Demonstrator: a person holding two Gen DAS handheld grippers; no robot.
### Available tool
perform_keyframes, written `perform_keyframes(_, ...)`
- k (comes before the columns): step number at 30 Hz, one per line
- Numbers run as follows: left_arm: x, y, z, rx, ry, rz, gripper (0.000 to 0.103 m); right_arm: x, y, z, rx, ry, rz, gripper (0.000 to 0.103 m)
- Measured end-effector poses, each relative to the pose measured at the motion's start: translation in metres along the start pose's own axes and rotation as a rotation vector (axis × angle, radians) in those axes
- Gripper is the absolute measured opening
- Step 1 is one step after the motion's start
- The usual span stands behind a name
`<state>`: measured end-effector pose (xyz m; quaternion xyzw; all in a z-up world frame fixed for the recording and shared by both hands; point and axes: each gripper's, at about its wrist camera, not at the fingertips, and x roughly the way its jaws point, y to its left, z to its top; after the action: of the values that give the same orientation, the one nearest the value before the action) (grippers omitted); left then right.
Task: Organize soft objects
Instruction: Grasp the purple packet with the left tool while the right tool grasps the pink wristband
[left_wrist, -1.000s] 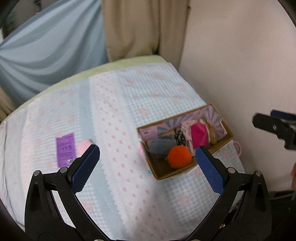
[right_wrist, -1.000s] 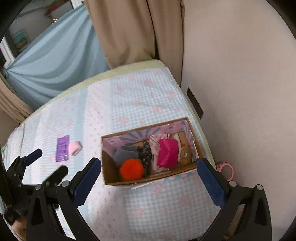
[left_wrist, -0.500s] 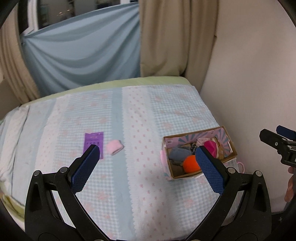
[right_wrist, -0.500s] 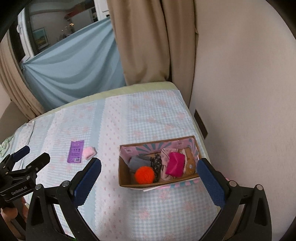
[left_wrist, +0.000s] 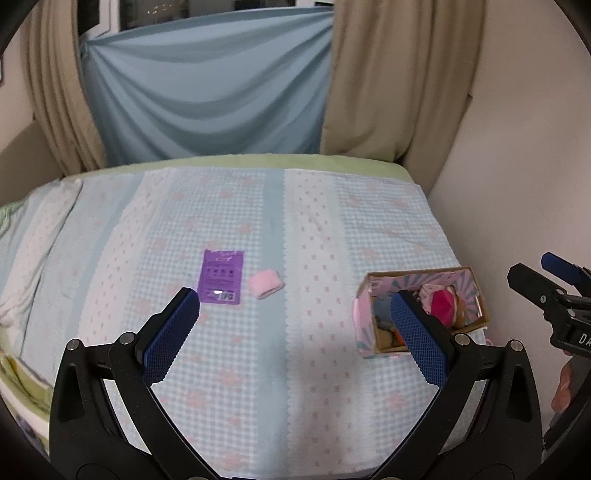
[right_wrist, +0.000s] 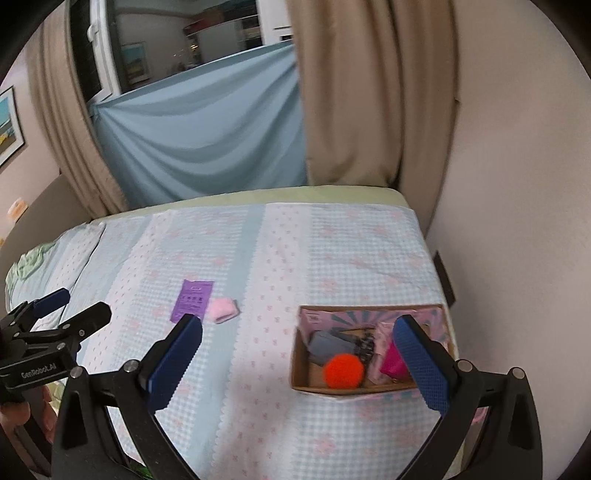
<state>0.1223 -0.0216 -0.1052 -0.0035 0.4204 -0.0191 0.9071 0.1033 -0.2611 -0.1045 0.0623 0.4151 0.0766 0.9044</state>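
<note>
1. A small pale-pink soft roll of fabric (left_wrist: 265, 283) lies on the blue-and-white checked bedspread (left_wrist: 295, 369), just beside a flat purple printed packet (left_wrist: 221, 276); its printing is too small to read.
2. An open cardboard box with pink-and-blue patterned inner walls (right_wrist: 299, 369) sits near the wall, holding a fuzzy orange pom-pom ball (right_wrist: 343, 370), a grey folded cloth (right_wrist: 327, 343) and a magenta soft pouch (right_wrist: 393, 360).
3. The left gripper (left_wrist: 295, 319) hangs above the bedspread, blue pads wide apart, gripping nothing.
4. The right gripper (right_wrist: 297, 338) is likewise spread and bare.
5. The left gripper's body reads "GenRobot.AI" in the right wrist view.
</note>
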Motion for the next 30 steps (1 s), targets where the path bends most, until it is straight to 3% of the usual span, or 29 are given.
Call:
perform_keyframes(9,0.065,0.092,0.011,0.003,0.068,-0.009,0.103,0.058,0.079,0.008,-0.018,0.037,0.036,0.103)
perform_keyframes(18,0.198,0.171,0.007,-0.008,0.201,-0.055,0.103,0.160,0.133,-0.005,-0.027,0.108,0.017,0.103)
perform_keyframes(30,0.379,0.195,-0.021,-0.036,0.370,-0.065,0.103,0.319,0.179,-0.032,-0.129,0.250,0.069,0.103)
